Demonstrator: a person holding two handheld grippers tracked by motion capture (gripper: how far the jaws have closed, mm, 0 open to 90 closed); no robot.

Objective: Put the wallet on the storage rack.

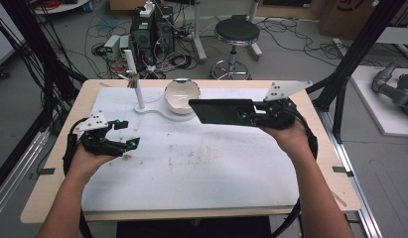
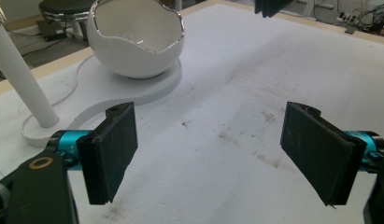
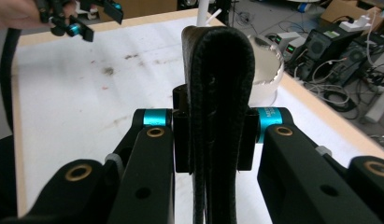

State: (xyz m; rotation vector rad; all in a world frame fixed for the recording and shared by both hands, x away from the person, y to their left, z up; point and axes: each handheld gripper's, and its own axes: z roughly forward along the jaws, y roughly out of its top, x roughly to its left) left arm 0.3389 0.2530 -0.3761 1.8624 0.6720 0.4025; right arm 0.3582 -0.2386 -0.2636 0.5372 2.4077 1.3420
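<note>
Black leather case pinched between the right gripper's fingers, held aloft just beside the white egg-shaped bowl, not yet set down; left gripper idle, fingers wide, empty, well apart from the bowl above the tabletop.

Both grippers black w/ cyan anodized collars behind the jaws. Left gripper: flat rectangular black pads, matte, slightly scuffed; brass-ringed pivot bushing on the link below. Grey three-cornered plate on top, dark dots on it; black cable trails off it. Right gripper: same grey plate w/ dots, thick black cable looping down. Its links are glossy black, w/ brass bushings and plain screw holes. Person's forearms bare, no sleeves.
</note>
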